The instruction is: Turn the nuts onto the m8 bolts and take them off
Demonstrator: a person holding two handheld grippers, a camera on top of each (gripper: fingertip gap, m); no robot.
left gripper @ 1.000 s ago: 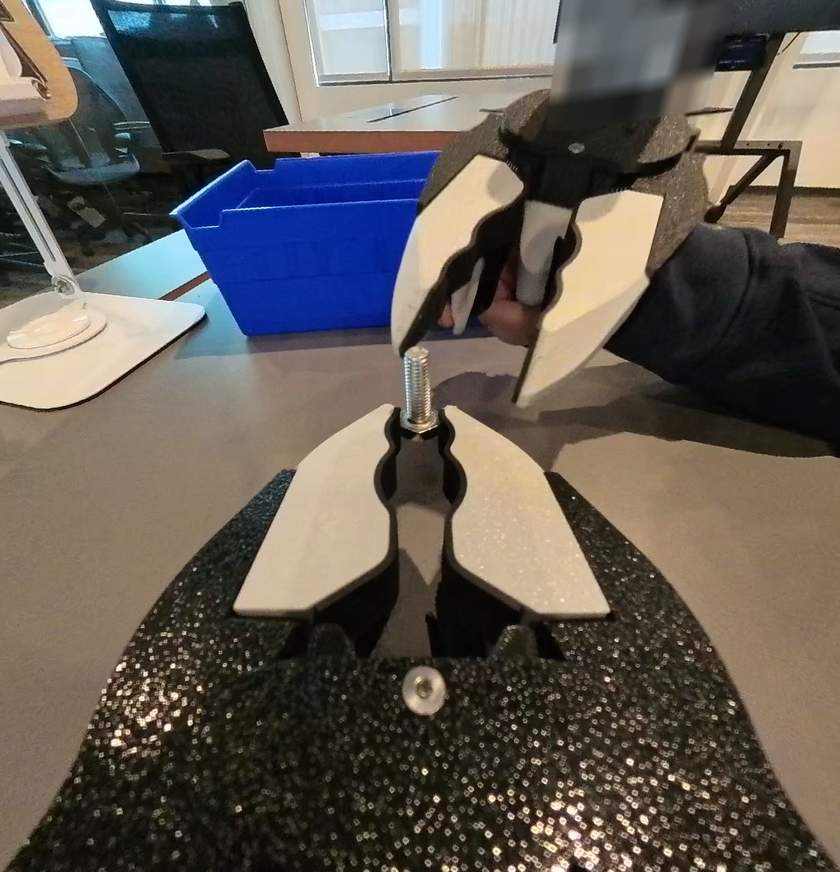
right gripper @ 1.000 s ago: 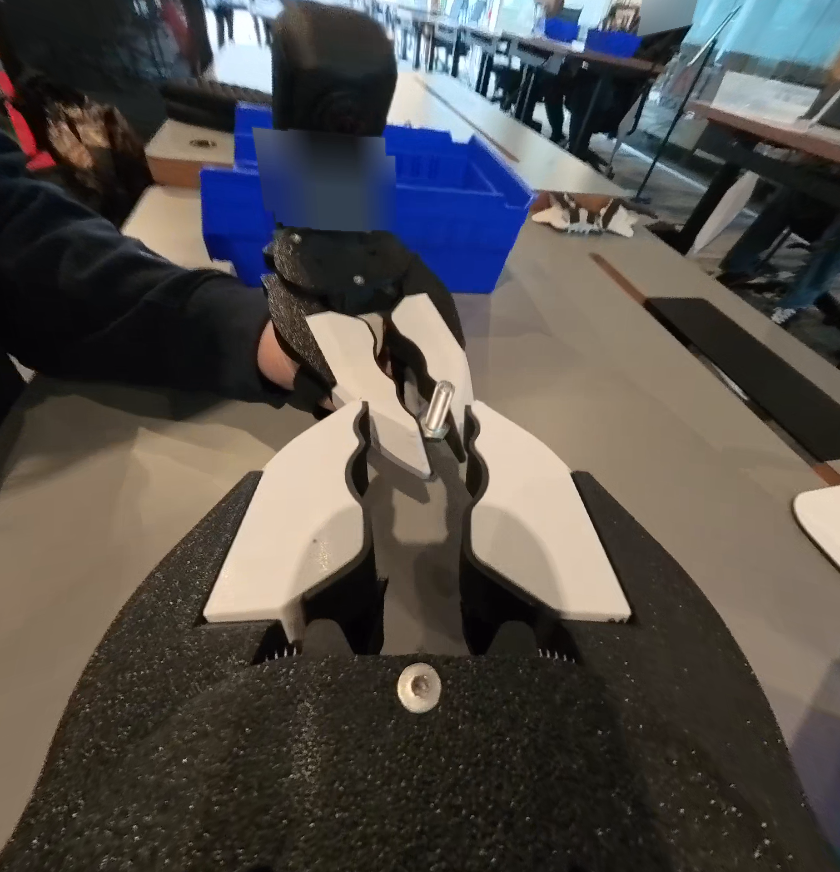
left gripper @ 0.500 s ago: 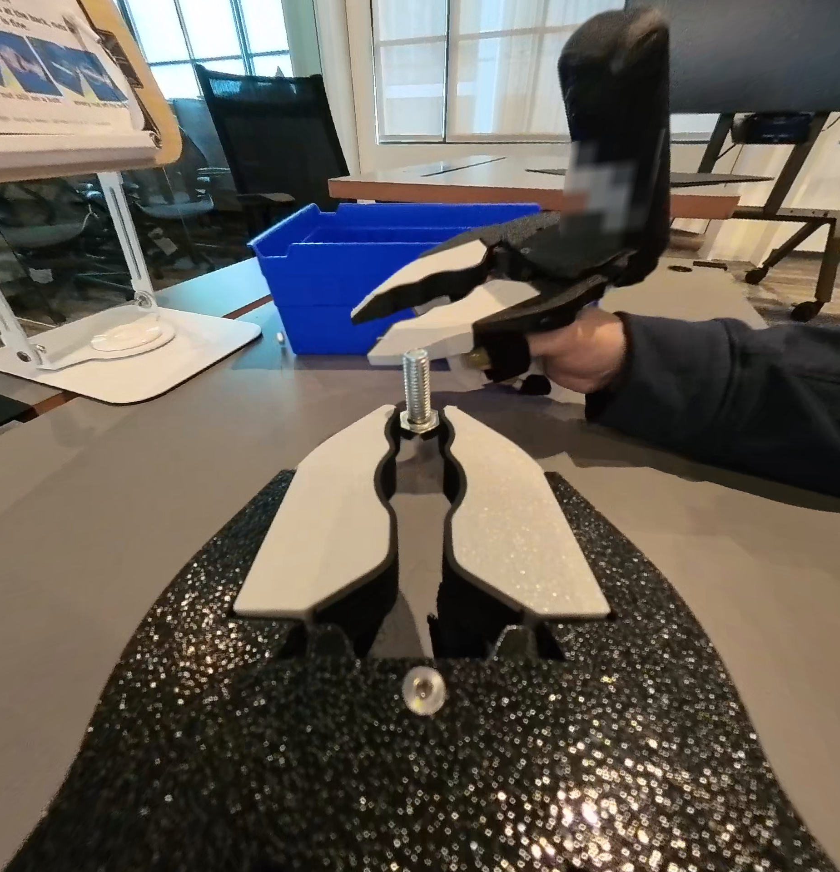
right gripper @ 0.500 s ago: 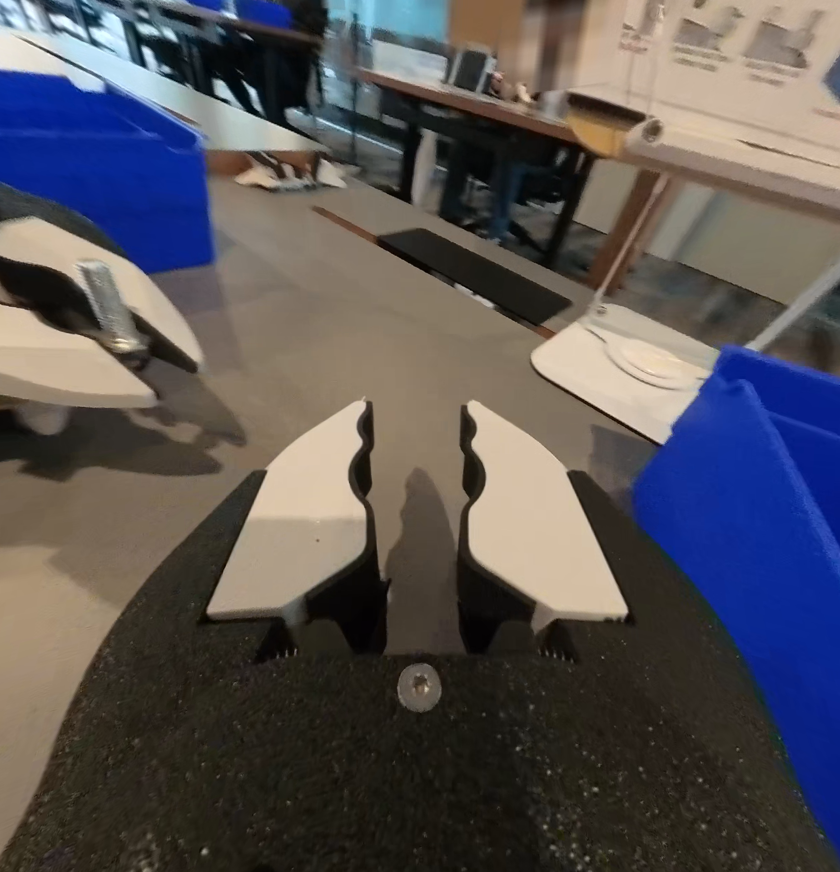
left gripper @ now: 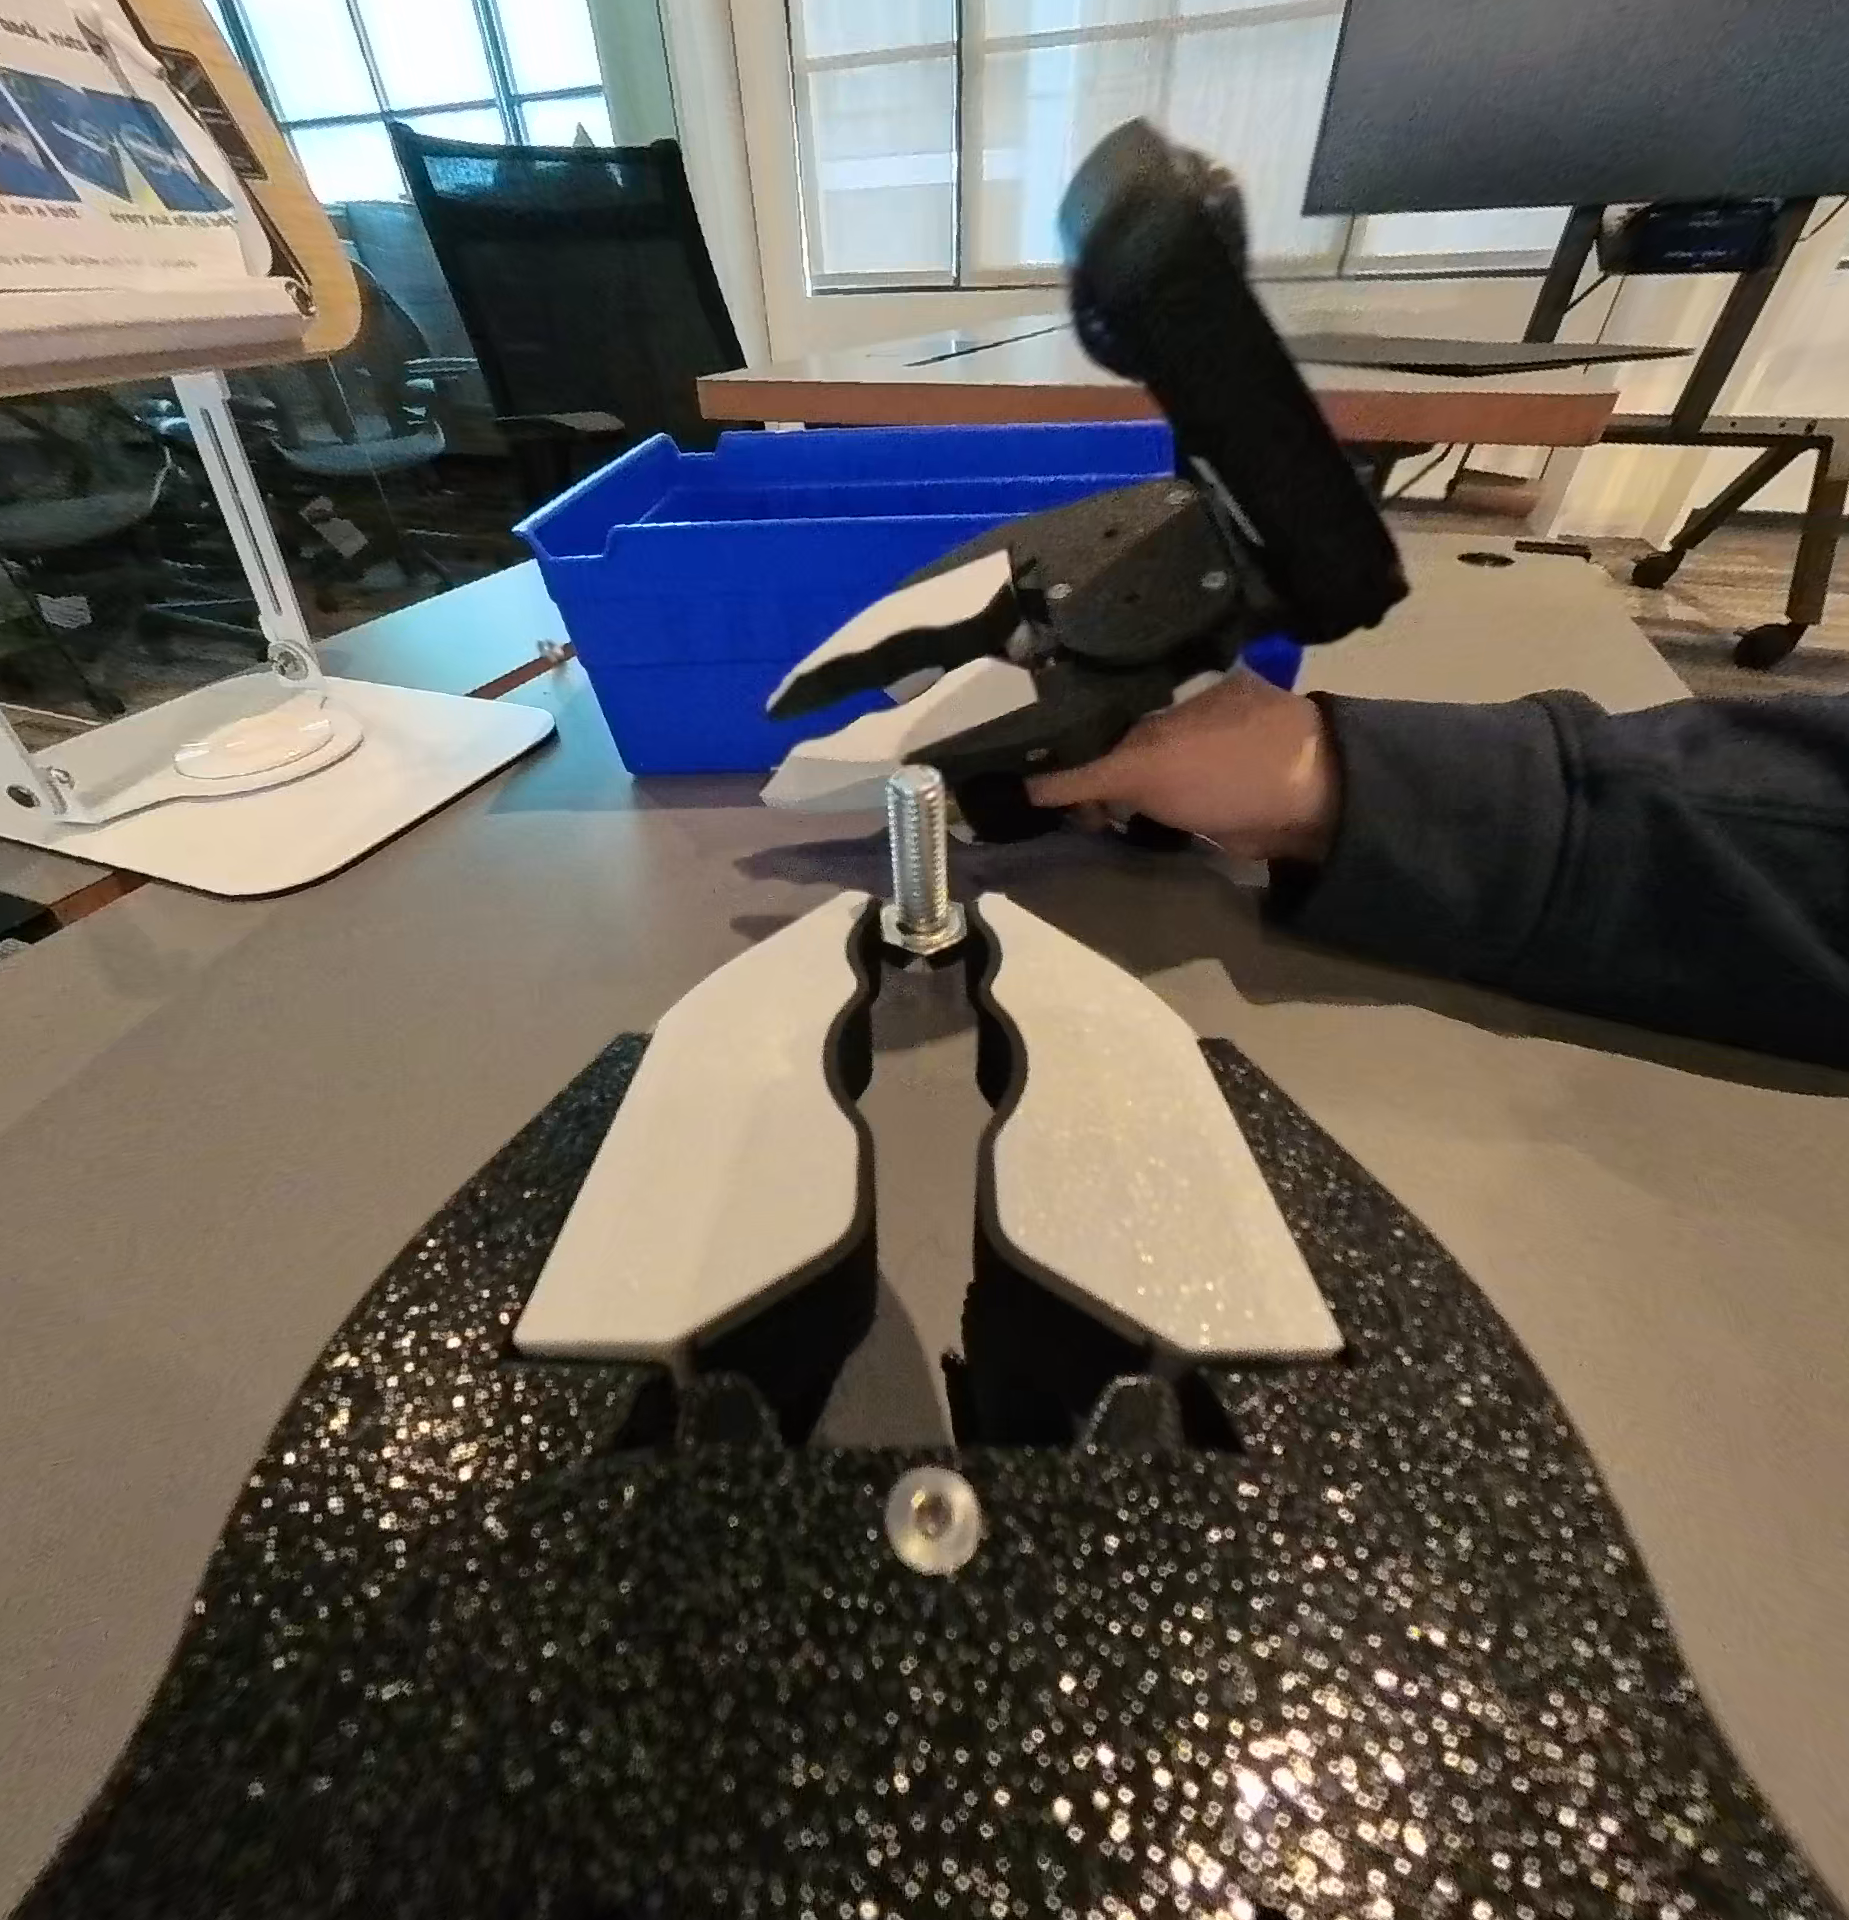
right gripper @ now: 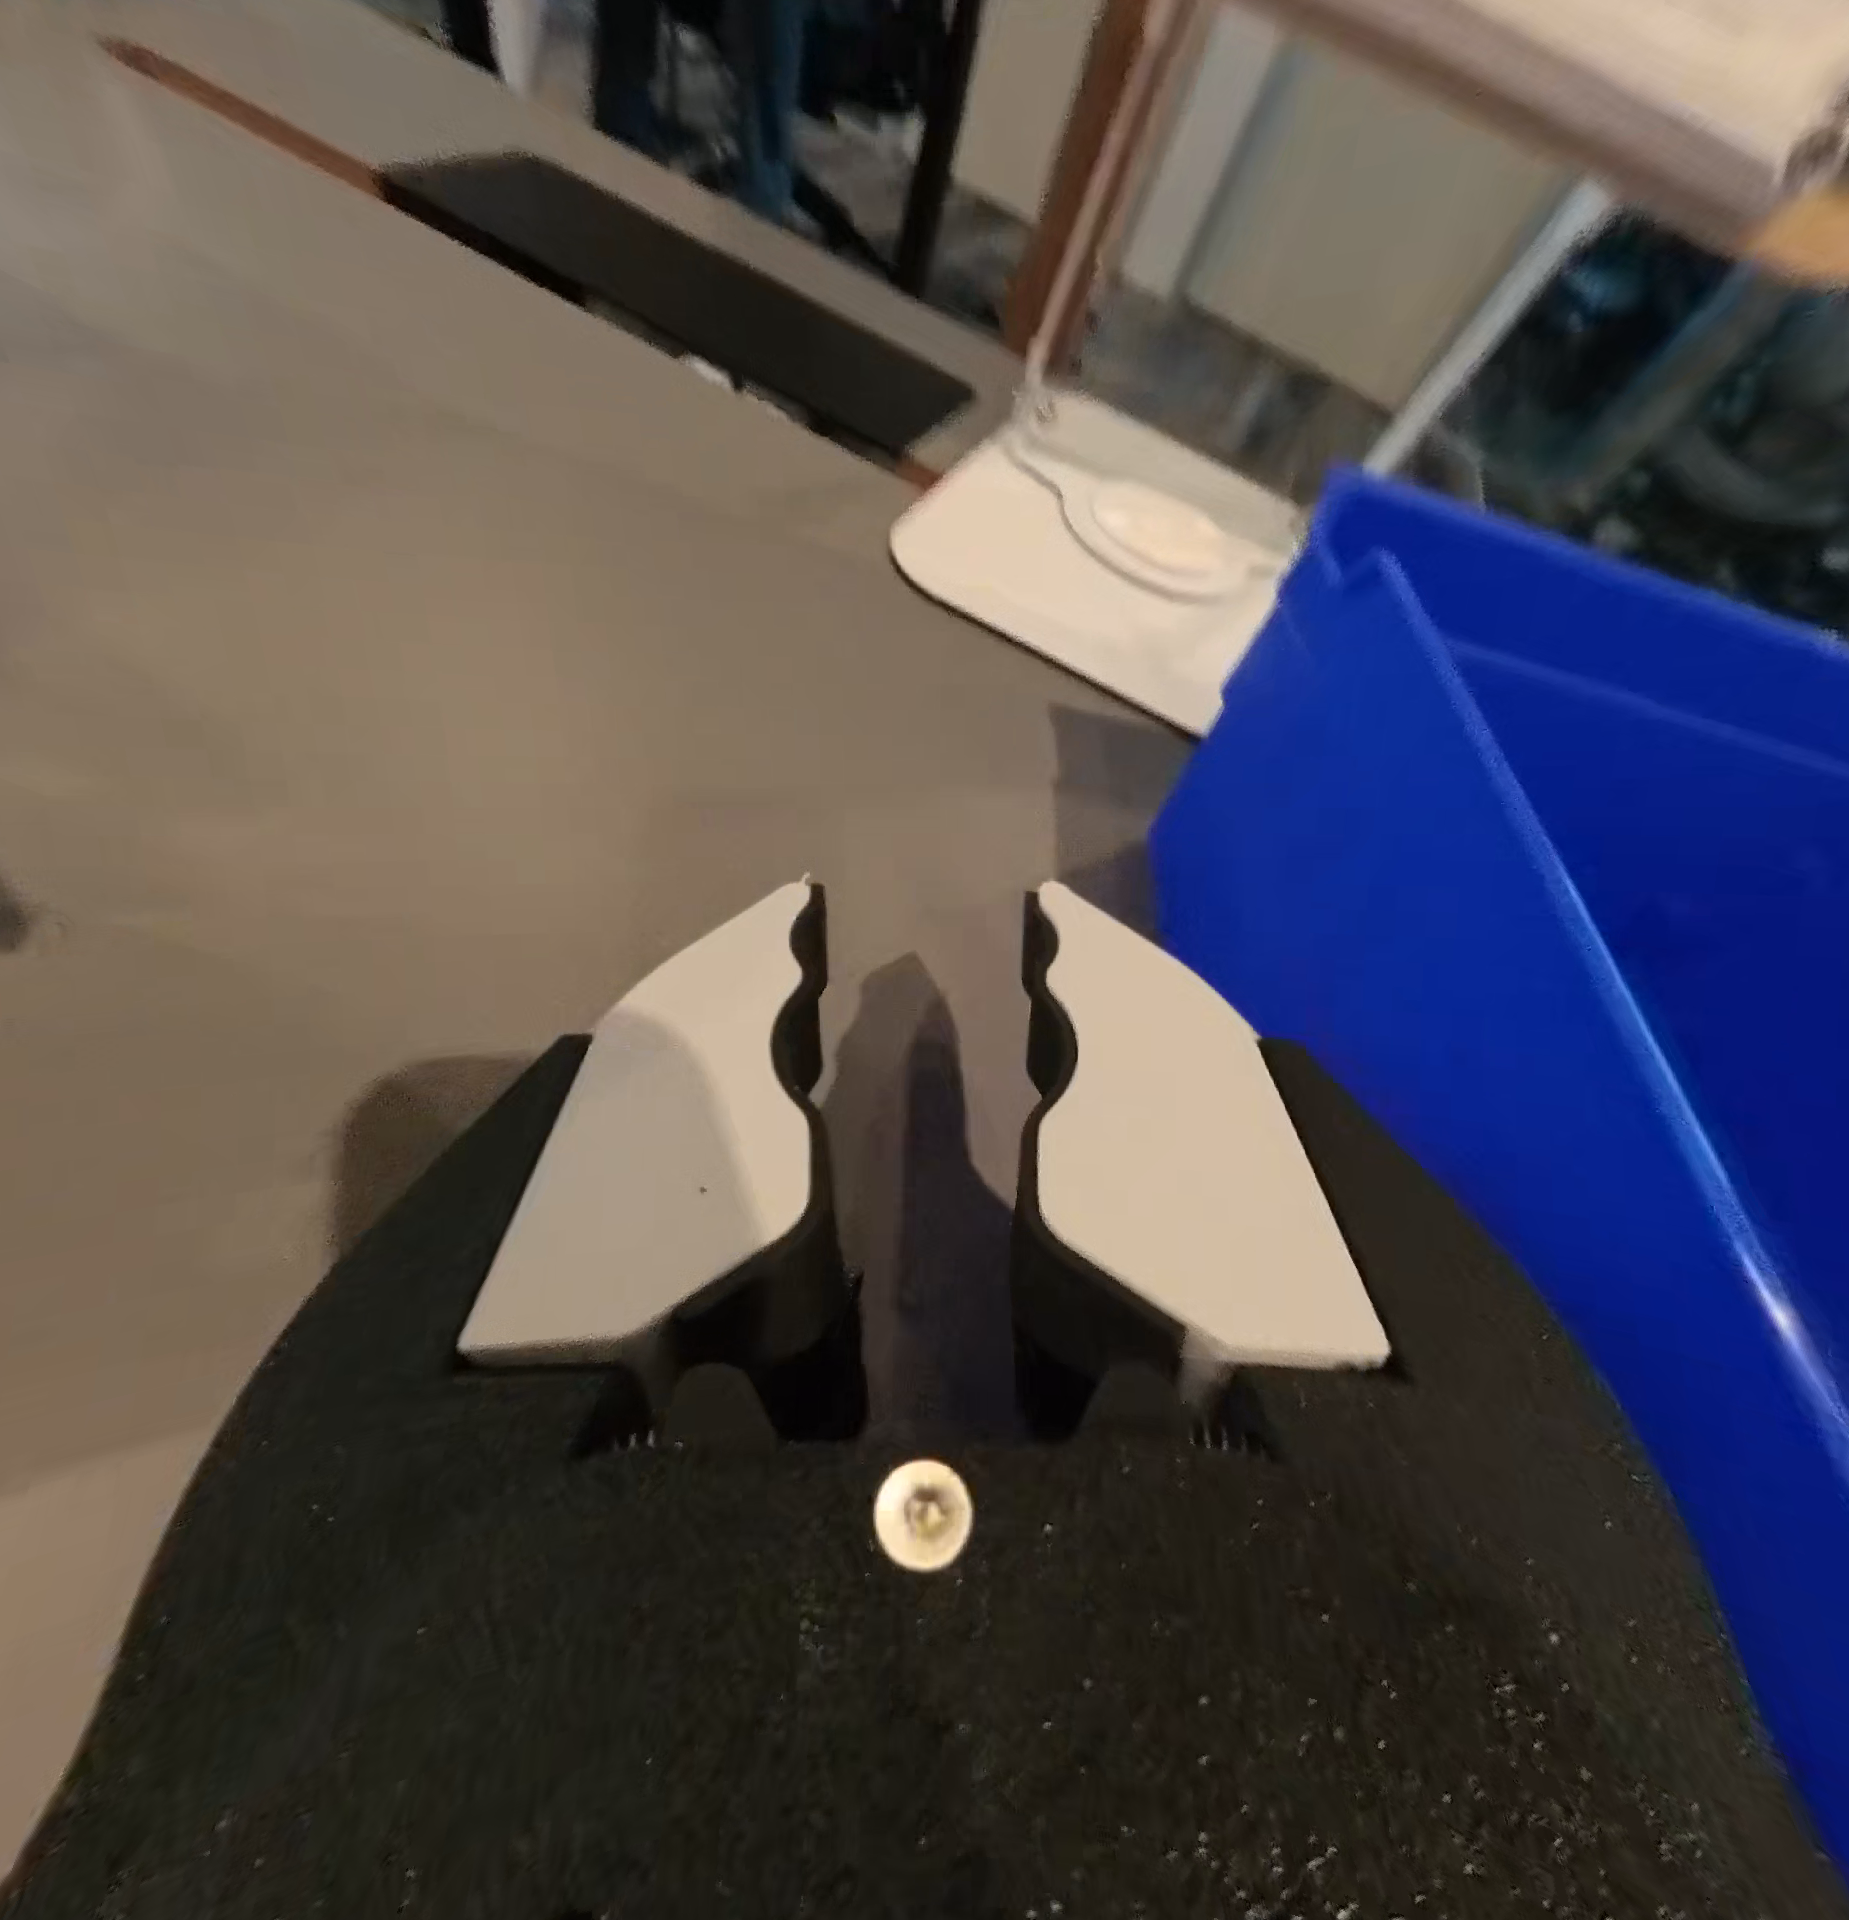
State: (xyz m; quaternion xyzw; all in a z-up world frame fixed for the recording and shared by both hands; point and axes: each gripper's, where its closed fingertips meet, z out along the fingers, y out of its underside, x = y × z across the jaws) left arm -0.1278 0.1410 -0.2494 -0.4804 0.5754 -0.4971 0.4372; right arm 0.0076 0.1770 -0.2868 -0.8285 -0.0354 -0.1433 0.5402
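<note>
My left gripper [left gripper: 920, 925] is shut on the hex head of a silver M8 bolt [left gripper: 918, 862], which stands upright with its threaded shank pointing up. No nut shows on the bolt. My right gripper [right gripper: 920, 904] is open and empty, low over the grey table beside the blue bin [right gripper: 1585, 987]. It also shows in the left wrist view [left gripper: 795, 743], turned on its side behind the bolt, held by a hand in a dark sleeve, pointing left in front of the blue bin [left gripper: 795, 561]. I see no loose nut in either view.
A white stand base [left gripper: 265, 769] with a tilted paper board sits at the left; it also shows in the right wrist view [right gripper: 1086, 561]. A black strip [right gripper: 681, 301] runs along the table's seam. Chairs and other tables stand beyond. There is about 15 cm between the tips of the two grippers.
My right gripper has swung away from the bolt toward the blue bin and turned on its side. My left gripper still holds the bolt upright in the same place.
</note>
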